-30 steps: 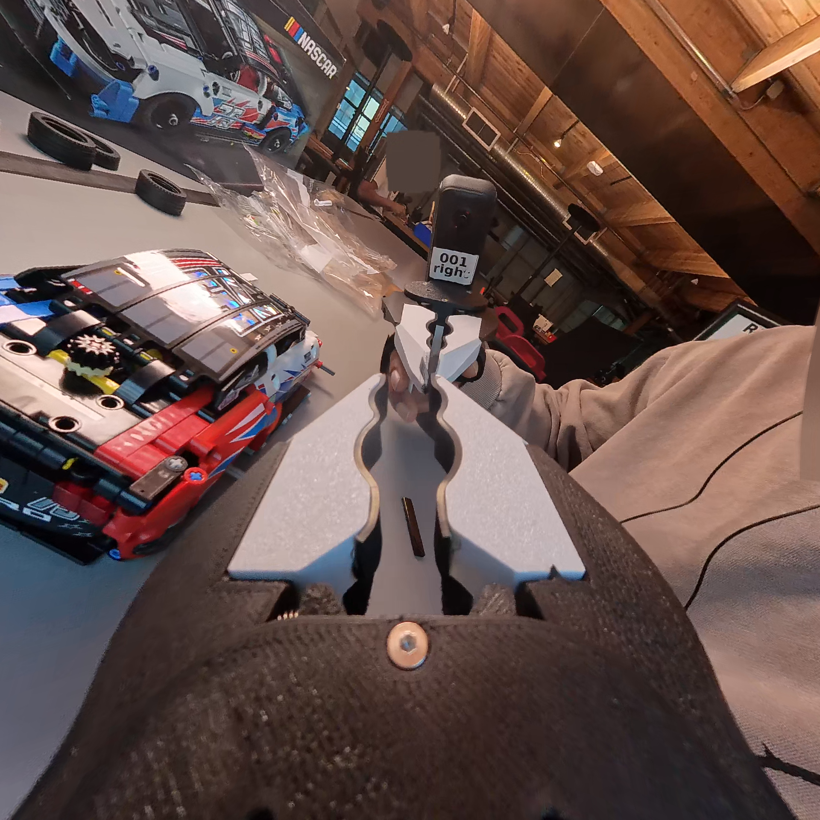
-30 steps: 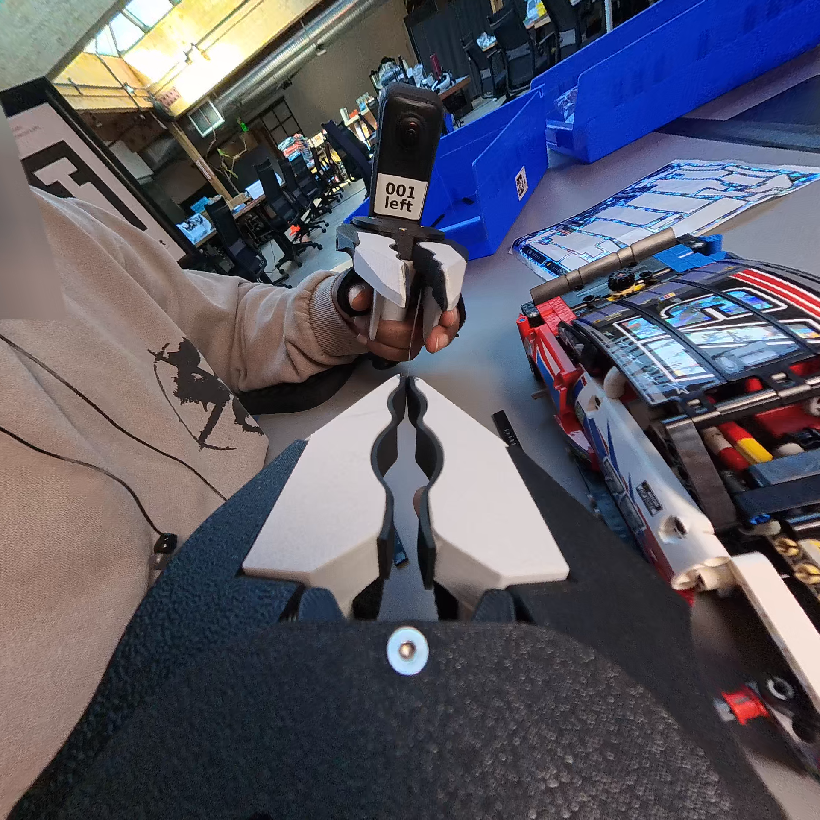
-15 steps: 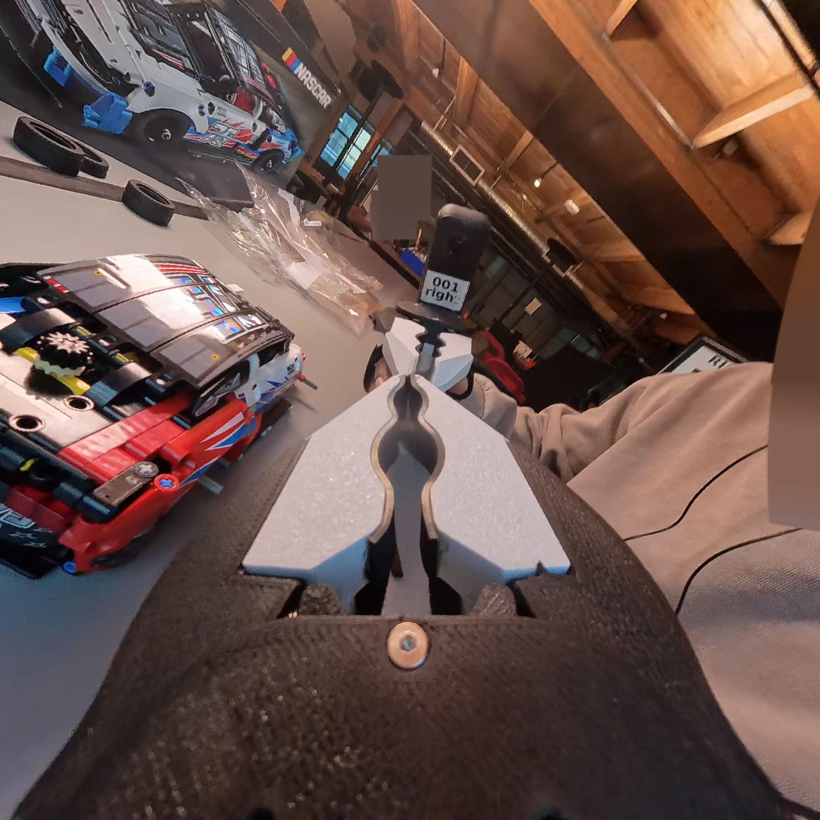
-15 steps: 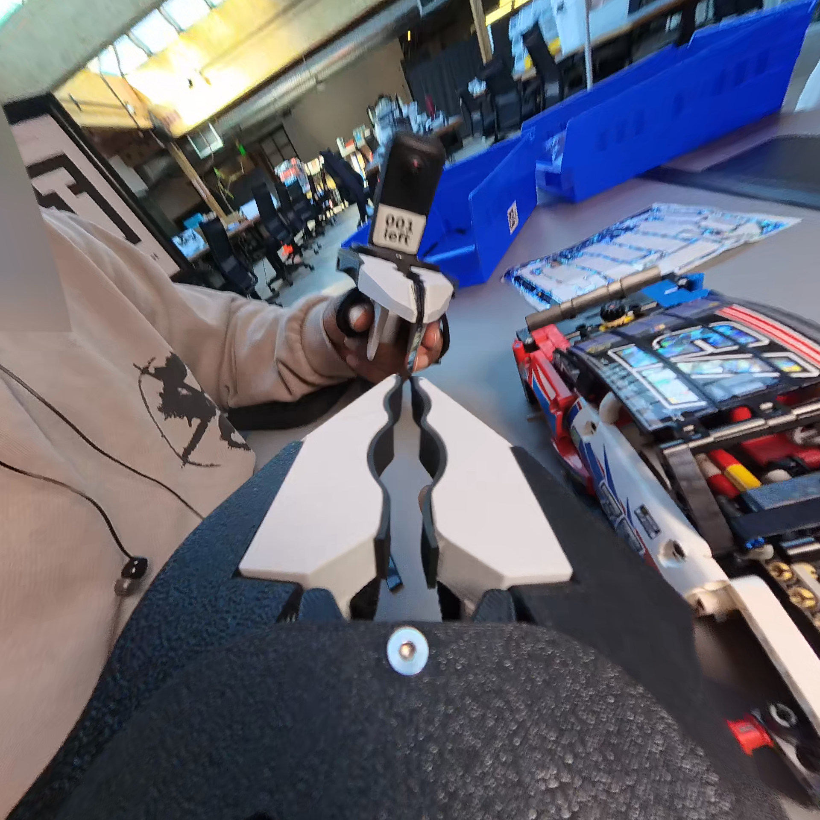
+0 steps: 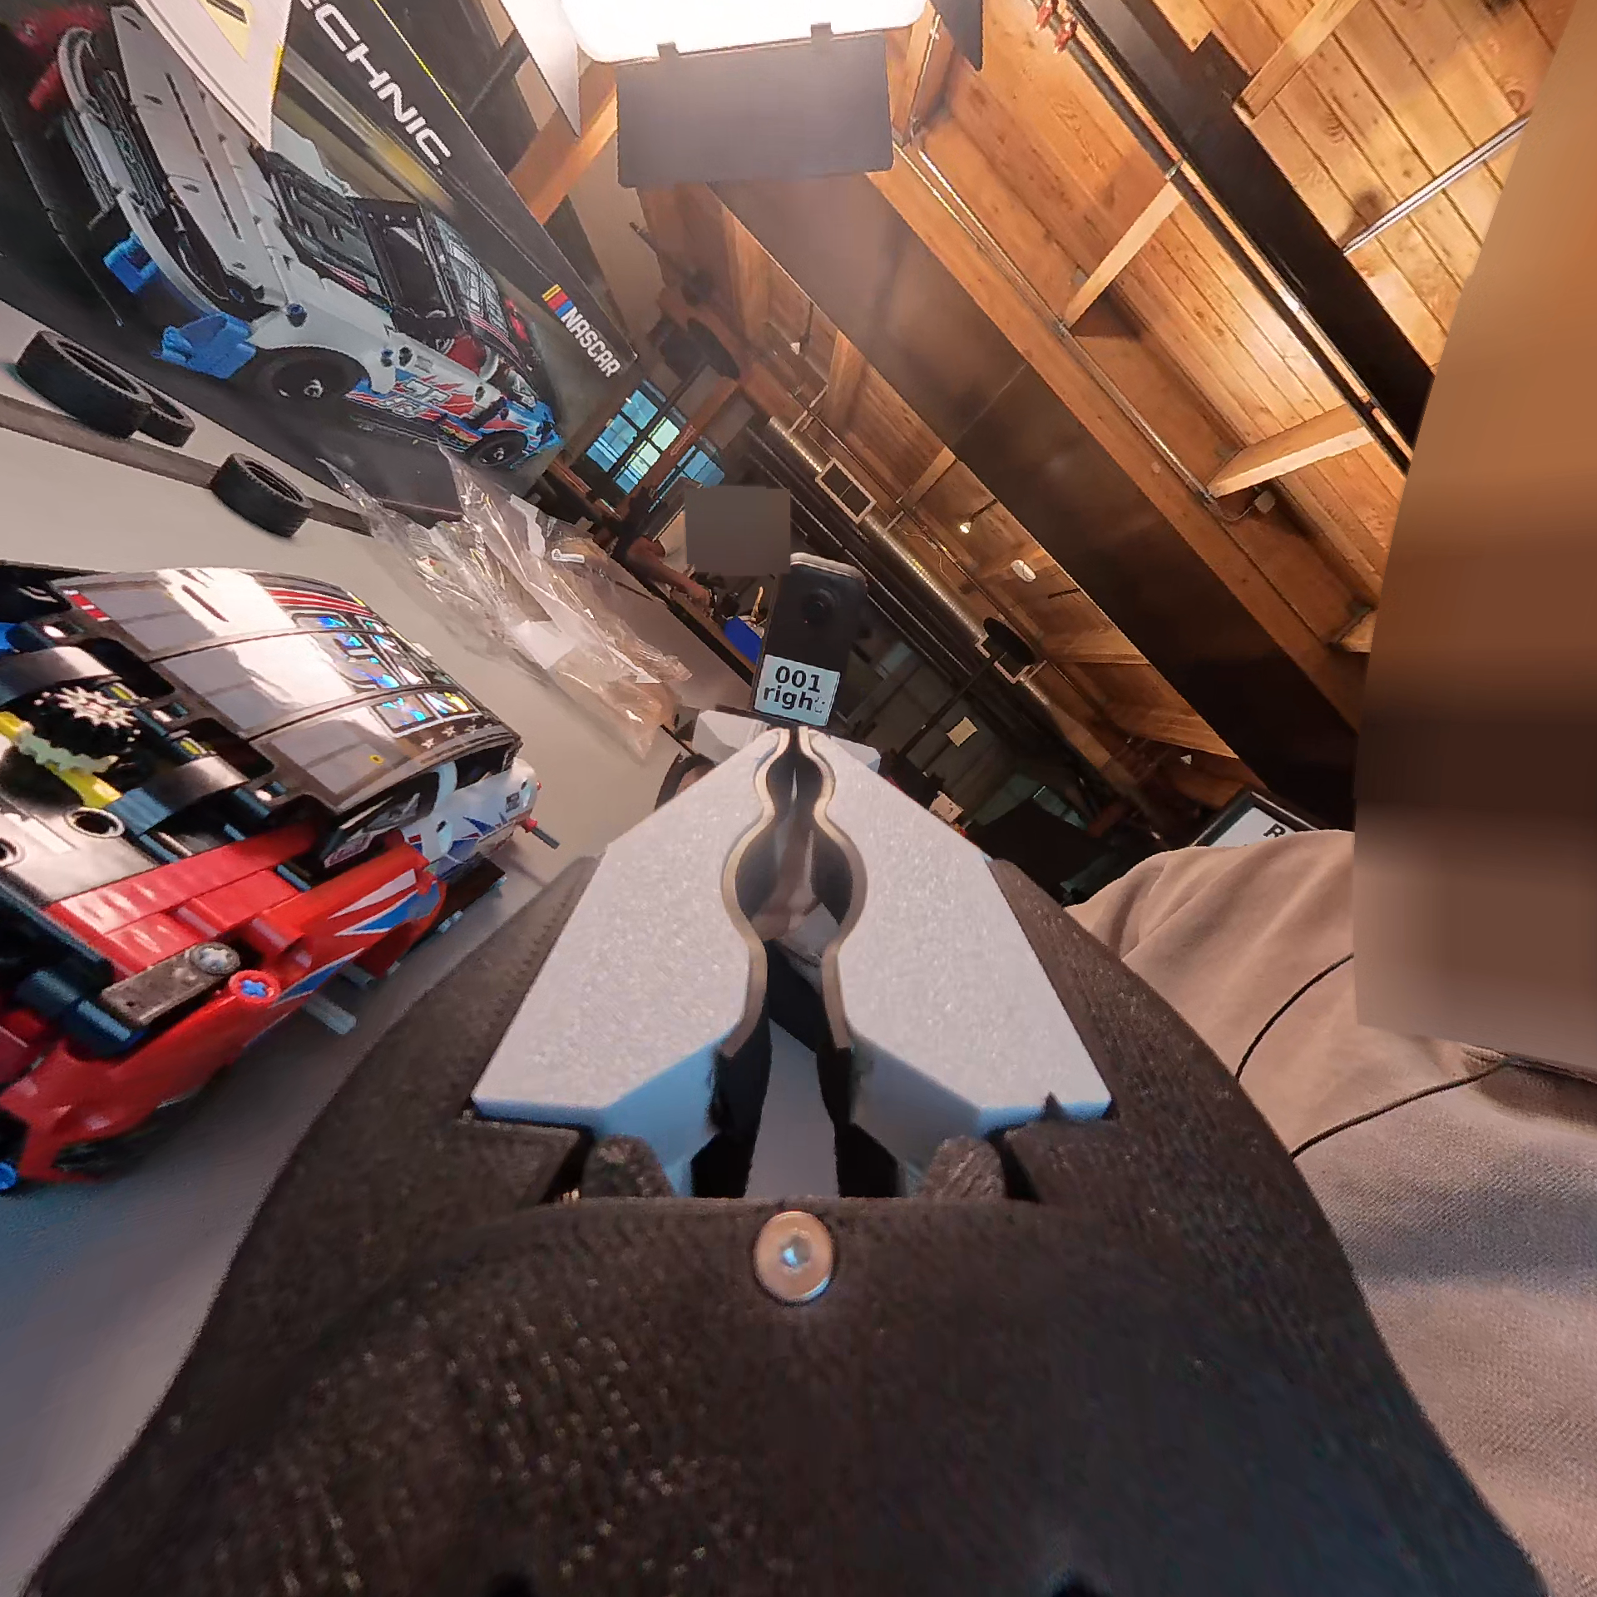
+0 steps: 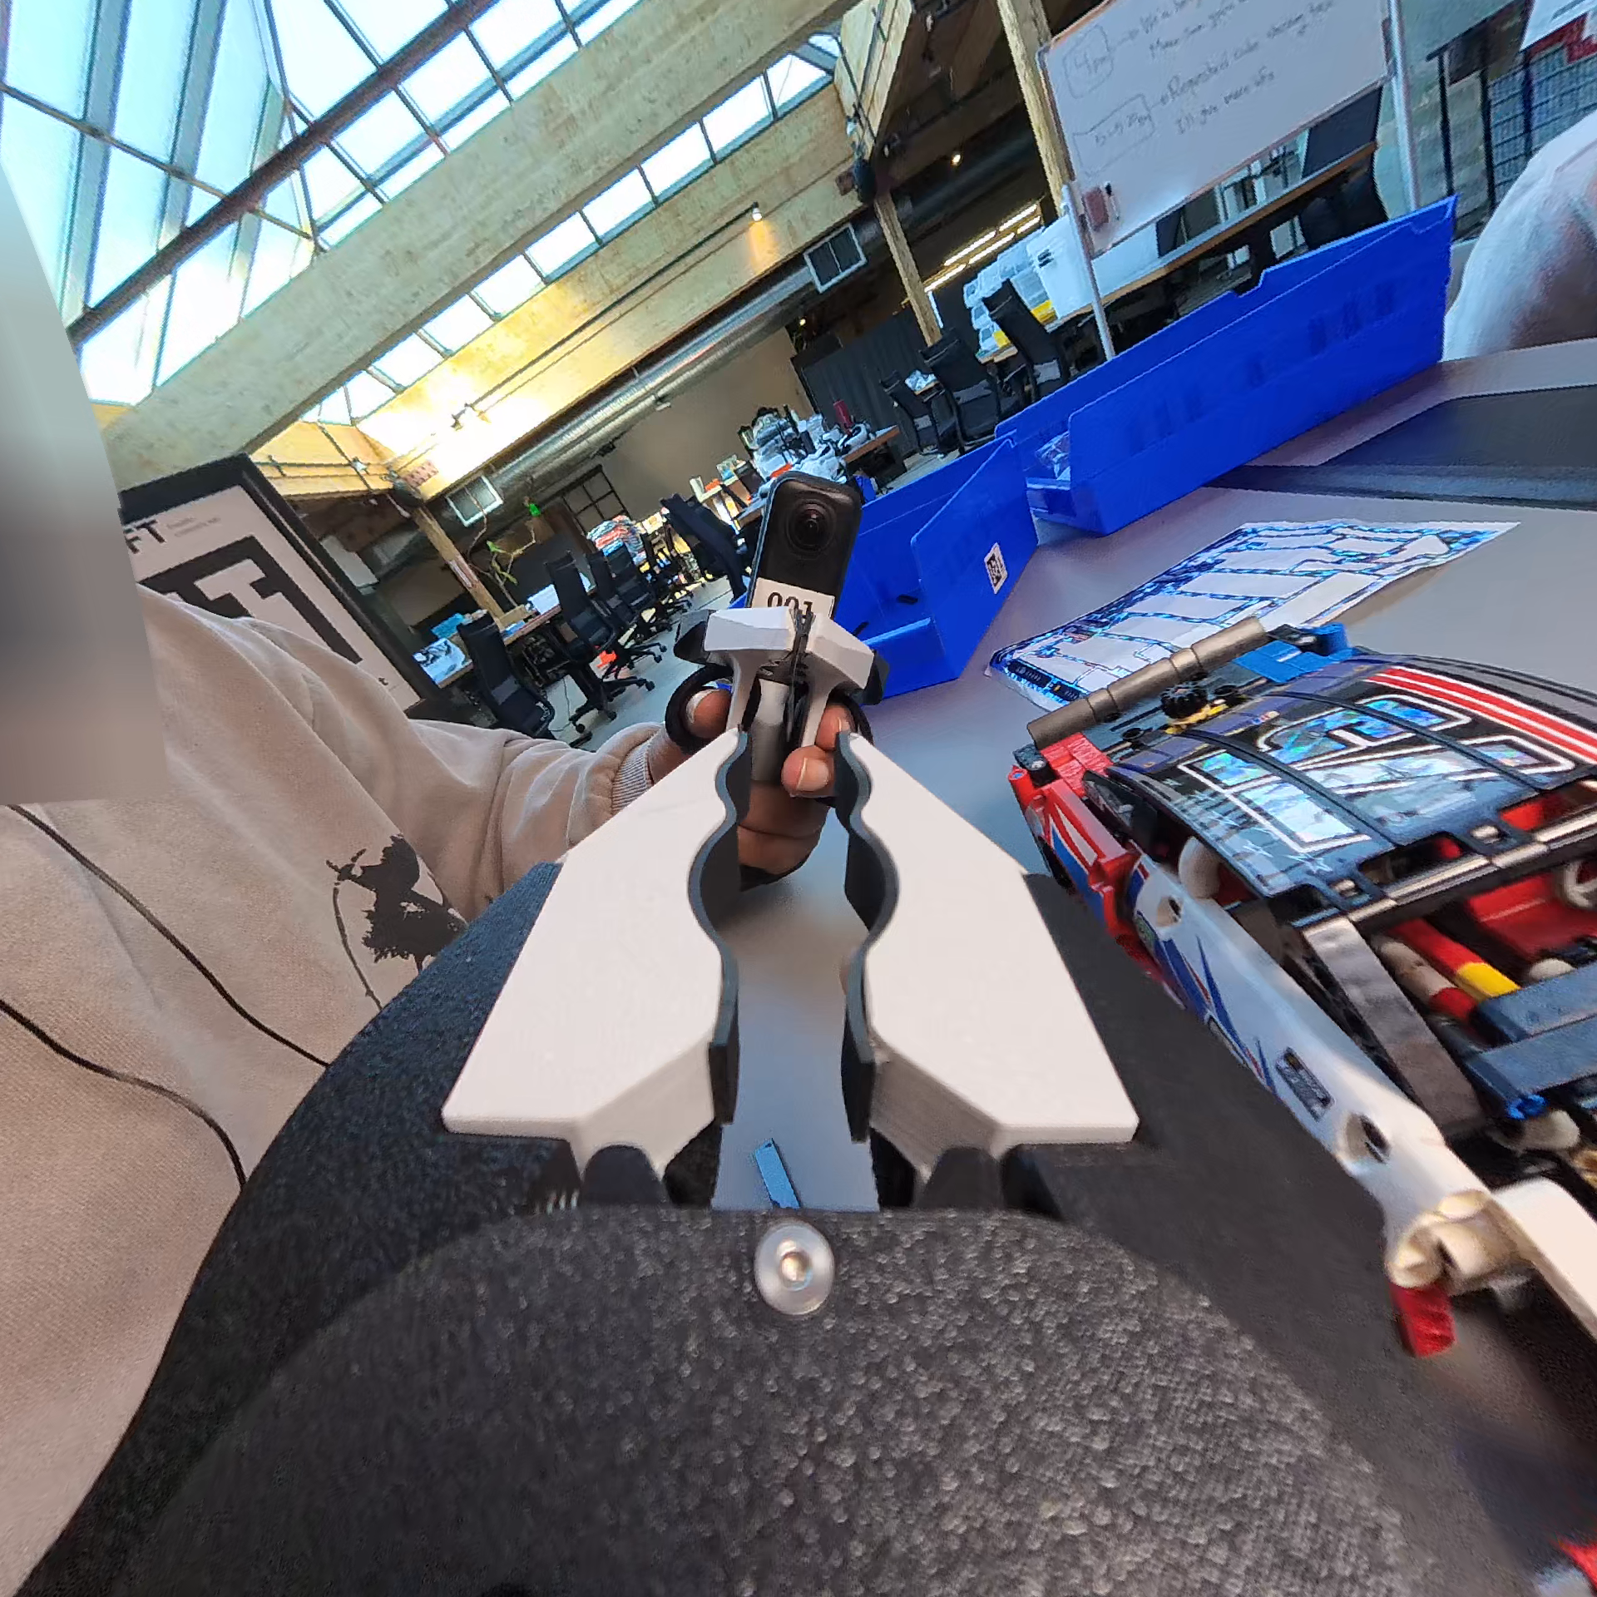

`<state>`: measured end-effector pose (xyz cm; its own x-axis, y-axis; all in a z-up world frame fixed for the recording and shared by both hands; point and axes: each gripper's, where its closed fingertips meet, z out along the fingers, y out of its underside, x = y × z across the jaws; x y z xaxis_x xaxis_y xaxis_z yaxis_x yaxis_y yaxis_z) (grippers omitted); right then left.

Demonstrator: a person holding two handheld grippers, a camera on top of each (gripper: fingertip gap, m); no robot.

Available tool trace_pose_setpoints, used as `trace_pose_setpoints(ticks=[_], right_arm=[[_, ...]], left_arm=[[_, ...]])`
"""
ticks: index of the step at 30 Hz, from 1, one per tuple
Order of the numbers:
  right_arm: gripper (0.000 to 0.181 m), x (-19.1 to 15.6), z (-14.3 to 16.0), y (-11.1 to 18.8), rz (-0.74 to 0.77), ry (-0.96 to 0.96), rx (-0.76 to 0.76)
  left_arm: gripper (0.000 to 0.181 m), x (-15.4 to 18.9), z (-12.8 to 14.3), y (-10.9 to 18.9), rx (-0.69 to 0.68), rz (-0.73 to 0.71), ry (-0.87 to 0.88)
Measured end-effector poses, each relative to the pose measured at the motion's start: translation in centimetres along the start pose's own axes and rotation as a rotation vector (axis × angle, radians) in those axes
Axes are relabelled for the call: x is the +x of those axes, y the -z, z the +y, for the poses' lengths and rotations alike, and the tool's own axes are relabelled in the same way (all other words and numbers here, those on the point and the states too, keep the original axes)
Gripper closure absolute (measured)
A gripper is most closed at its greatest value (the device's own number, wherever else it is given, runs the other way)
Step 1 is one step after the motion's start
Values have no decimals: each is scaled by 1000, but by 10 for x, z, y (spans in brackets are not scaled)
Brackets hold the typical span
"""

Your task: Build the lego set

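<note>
The red, white and black lego car [image 5: 225, 821] stands on the grey table at the left of the left wrist view and at the right of the right wrist view [image 6: 1339, 864]. My left gripper [image 5: 799, 745] is shut and held up in the air. In the right wrist view it [image 6: 793, 661] pinches a thin dark piece [image 6: 800, 658] at its tips. My right gripper [image 6: 791, 752] is open and empty, its tips just in front of the left gripper. Its camera [image 5: 812, 622] shows right behind the left fingertips.
Loose black tyres [image 5: 259, 494] and the set's box [image 5: 302, 259] lie behind the car, with clear plastic bags [image 5: 536, 596] beside them. An instruction sheet [image 6: 1227, 596] and blue bins [image 6: 1210, 415] lie beyond the car. A small blue piece [image 6: 773, 1175] lies on the table. The person's torso [image 6: 216, 864] is close. The left gripper's tips are roughly 4 centimeters from the right gripper's.
My left gripper went from open to shut on the thin dark piece that the right gripper held out. The right gripper then opened. Both grippers tilted upward.
</note>
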<state>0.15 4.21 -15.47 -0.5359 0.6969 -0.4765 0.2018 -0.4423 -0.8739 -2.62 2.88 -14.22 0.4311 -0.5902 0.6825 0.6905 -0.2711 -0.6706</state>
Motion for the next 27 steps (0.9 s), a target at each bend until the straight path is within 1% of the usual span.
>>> trace_pose_setpoints(ticks=[6,13,21,24,26,27], right_arm=[[174,-3,3,-3,-11,3,-12],[181,-4,3,-3,-9,13,-9],[181,-3,1,-1,-9,1,-15],[181,-2,1,1,-2,-2,-43],[181,-1,1,3,9,3,-75],[181,-3,-3,6,3,7,-65]], left_arm=[[181,2,4,-2,-14,-1,-21],[181,3,5,-3,-19,-1,-27],[181,1,7,-4,-42,-17,-52],[154,1,16,-6,-137,-41,-150],[139,-1,26,-6,-236,-84,-273],[131,-4,30,-6,-272,-116,-325]])
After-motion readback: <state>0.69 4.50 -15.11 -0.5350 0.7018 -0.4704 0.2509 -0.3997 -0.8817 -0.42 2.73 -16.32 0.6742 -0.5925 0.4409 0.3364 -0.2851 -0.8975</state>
